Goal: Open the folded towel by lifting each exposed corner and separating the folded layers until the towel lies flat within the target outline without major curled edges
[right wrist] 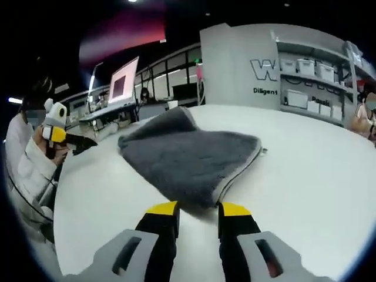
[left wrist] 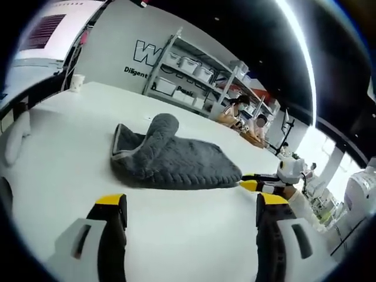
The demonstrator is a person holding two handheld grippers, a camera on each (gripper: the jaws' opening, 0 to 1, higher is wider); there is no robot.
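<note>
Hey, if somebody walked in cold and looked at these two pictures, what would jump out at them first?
A folded dark grey towel lies bunched in the middle of a big white table, one layer humped up. The right hand-held gripper sits right at its near edge with yellow-tipped jaws a little apart. Behind stands a grey wall with shelves of bins.

Towel (right wrist: 191, 158): thick grey cloth, matt, with a soft, napped pile and a paler stitched edge. Table (left wrist: 176, 229): smooth white surface with a faint sheen. Gripper jaws: matt black plastic capped with yellow tips, set in light grey plastic housings.
</note>
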